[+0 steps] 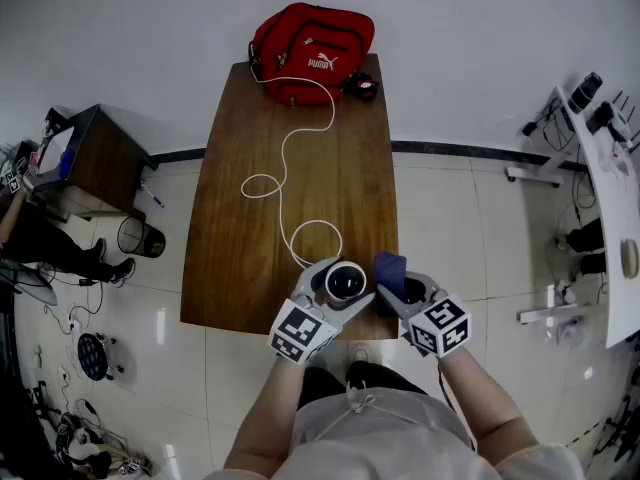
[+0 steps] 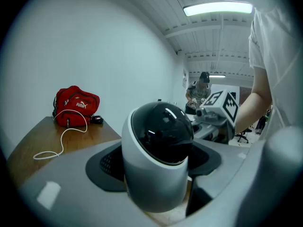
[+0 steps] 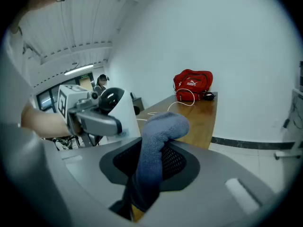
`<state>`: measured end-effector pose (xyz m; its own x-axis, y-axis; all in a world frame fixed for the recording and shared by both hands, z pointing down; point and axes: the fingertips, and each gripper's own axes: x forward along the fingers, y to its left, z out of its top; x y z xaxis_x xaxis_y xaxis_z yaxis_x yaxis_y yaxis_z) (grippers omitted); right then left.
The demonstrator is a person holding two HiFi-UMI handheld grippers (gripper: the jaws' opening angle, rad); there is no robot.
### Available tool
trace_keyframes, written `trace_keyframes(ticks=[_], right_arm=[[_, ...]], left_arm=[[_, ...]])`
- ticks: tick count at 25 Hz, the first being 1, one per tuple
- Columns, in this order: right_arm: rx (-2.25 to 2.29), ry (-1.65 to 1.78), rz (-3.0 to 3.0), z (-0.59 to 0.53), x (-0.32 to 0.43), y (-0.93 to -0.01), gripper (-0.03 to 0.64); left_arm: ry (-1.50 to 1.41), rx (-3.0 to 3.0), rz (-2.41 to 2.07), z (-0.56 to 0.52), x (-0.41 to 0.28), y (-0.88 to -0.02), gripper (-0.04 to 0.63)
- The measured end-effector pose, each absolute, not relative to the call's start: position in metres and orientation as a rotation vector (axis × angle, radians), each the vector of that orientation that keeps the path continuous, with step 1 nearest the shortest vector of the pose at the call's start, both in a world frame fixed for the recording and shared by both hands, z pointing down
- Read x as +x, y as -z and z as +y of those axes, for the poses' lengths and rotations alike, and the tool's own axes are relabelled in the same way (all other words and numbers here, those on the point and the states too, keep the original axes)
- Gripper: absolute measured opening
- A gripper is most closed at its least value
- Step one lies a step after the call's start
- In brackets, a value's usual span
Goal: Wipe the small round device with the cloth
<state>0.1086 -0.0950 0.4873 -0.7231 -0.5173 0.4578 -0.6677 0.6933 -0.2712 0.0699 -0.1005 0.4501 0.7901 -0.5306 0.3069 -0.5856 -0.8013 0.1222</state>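
Note:
The small round device [image 1: 344, 282], white with a glossy black dome, sits between the jaws of my left gripper [image 1: 338, 290], which is shut on its white body [image 2: 154, 174]. Its white cable [image 1: 290, 163] runs up the wooden table [image 1: 240, 258] to the far end. My right gripper [image 1: 402, 290] is shut on a folded dark blue cloth [image 1: 390, 271] that stands up from its jaws [image 3: 154, 150]. The cloth is just right of the device, with a small gap between them. In the right gripper view the device [image 3: 116, 110] shows at the left, held by the other gripper.
A red bag [image 1: 312, 46] and a small black object [image 1: 361, 87] lie at the table's far end. A dark side table [image 1: 85, 158] and a bin [image 1: 140, 236] stand to the left. White desks with gear [image 1: 610, 168] are at the right.

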Motion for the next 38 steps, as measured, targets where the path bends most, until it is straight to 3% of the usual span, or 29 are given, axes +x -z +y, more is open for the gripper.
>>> trace_keyframes(ticks=[10,20,28,33,34,35,38], right_arm=[[1.025,-0.711,-2.512,-0.105,0.118,-0.516,0.109],[1.012,-0.675,-2.527,-0.108,0.111,-0.535,0.109],[1.043,-0.820,-2.528,-0.102,0.110,-0.524,0.109],[1.046,-0.862,-2.526,-0.095,0.116,-0.502,0.109],[1.062,-0.856,-2.532,-0.092,0.117,-0.496,0.109],[1.085,-0.847,-2.542,-0.089,0.118,-0.490,0.109],[1.173,-0.830,-2.567,-0.075,0.120,-0.470,0.109]], left_arm=[[-0.533,2.785,-0.882,-0.097,0.078,-0.549,0.362],[-0.530,2.743,-0.952,-0.100,0.067,-0.582,0.364],[-0.595,2.750,-1.054,-0.083,0.046,-0.550,0.459],[-0.472,2.713,-1.229,-0.068,0.008,-0.476,0.458],[-0.434,2.698,-1.275,-0.065,-0.002,-0.462,0.449],[-0.407,2.689,-1.326,-0.061,-0.012,-0.450,0.390],[-0.364,2.684,-1.474,-0.042,-0.040,-0.423,0.161]])
